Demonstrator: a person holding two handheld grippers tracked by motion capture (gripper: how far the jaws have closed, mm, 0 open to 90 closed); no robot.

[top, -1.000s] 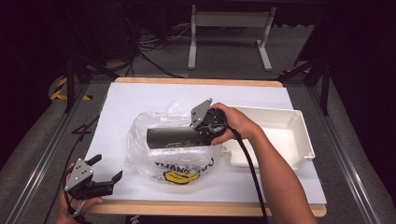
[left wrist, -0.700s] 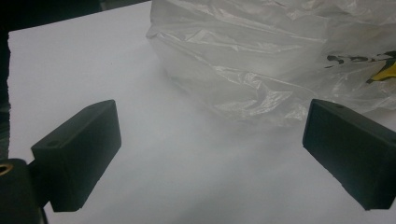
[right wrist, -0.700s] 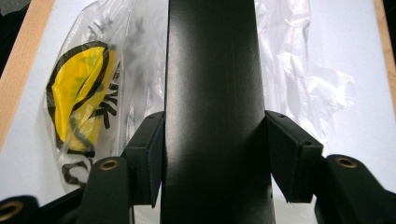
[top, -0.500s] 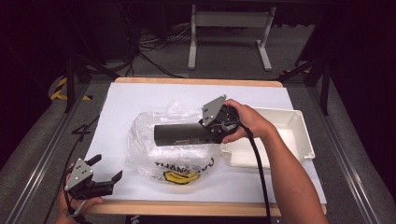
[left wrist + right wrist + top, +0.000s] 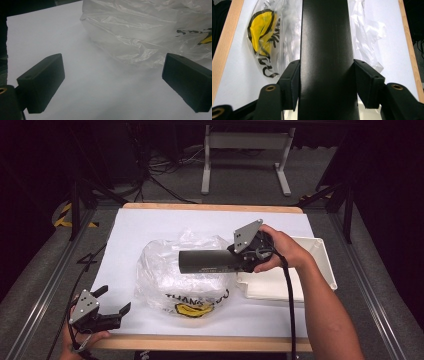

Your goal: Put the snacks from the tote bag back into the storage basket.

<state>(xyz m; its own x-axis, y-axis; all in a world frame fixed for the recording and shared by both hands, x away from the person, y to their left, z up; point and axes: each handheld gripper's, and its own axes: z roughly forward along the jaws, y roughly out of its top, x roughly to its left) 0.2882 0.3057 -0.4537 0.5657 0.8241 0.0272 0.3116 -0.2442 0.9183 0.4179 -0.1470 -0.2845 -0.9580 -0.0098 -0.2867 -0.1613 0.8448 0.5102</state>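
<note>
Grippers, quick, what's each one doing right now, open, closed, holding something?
Left gripper: open, holding nothing, low over the white table cover near the plastic bag.
Right gripper: closed on a dark cylinder, held above the bag.

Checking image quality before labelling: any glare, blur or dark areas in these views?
High view: white table cover bright, surrounding floor nearly black. Left gripper view: crinkled clear plastic bag shows soft sheen, slightly washed out; near black jaws are soft. Right gripper view: dark matte cylinder clamped in the right gripper has little surface detail; bag behind is blurred.
</note>
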